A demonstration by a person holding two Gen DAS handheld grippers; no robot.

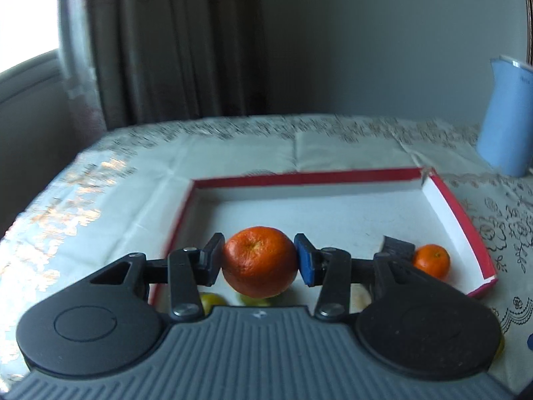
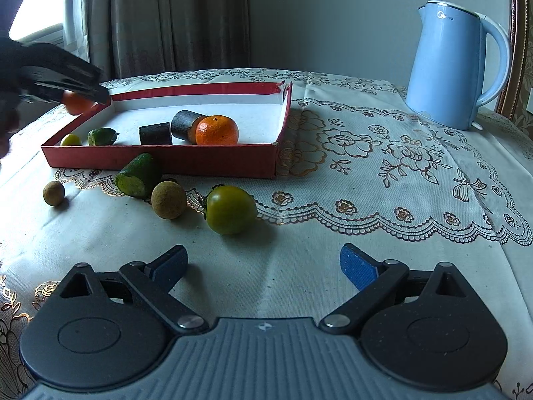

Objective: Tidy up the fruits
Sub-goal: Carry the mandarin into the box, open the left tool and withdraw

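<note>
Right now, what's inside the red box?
The red box holds a mandarin, two dark cylinders, a green fruit and a small yellow-green one. Its near wall hides the floor just behind it; the left gripper covers the far-left corner.

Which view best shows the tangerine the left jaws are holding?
The left wrist view: the held tangerine sits centred and close between the left gripper jaws, both pads pressed on it, above the red tray. The right wrist view shows only a sliver of it, blurred at the tray's far-left corner, mostly hidden behind the gripper.
</note>
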